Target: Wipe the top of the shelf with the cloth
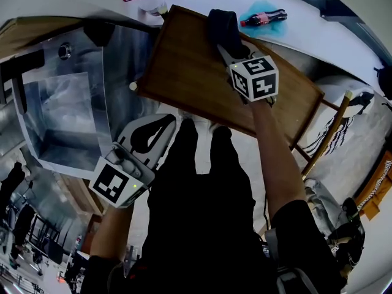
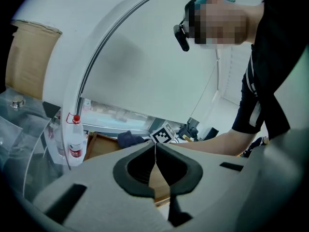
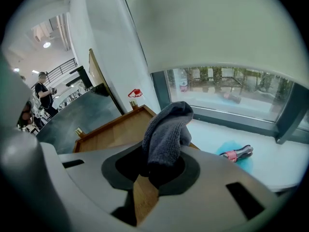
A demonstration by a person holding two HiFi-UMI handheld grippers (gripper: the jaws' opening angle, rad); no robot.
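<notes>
WIPING THE SHELF: A person leans over a wooden shelf [image 1: 184,72]. The right gripper [image 1: 225,46] is stretched out to the far edge of the shelf top, its fingers clamped on a bunched dark grey cloth [image 3: 166,129]. The cloth stands out past the fingertips. In the head view it lies over the far rim of the board, right of the middle. No view shows whether it presses on the wood or rides just above it.

The left gripper [image 1: 165,125] hangs at the near left, off the near edge of the shelf, with its fingers pressed together and nothing between them. A clear plastic box [image 1: 61,103] stands to the left of the shelf. On the pale ledge beyond it a small bottle [image 1: 263,18] lies on its side on a blue patch, well apart from the cloth. A red-capped water bottle [image 2: 75,144] stands near the far left corner.

The step in hand appears to be the wipe itself, caught at the far end of a stroke. Most of the bare top lies nearer and to the left, so much of the job probably remains. The next move calls for setting the cloth flat on the wood and drawing it toward the near edge, then working leftward in lanes. The grip must stay firm, the fingertips clear of the board, and the cloth free of the raised lip.
</notes>
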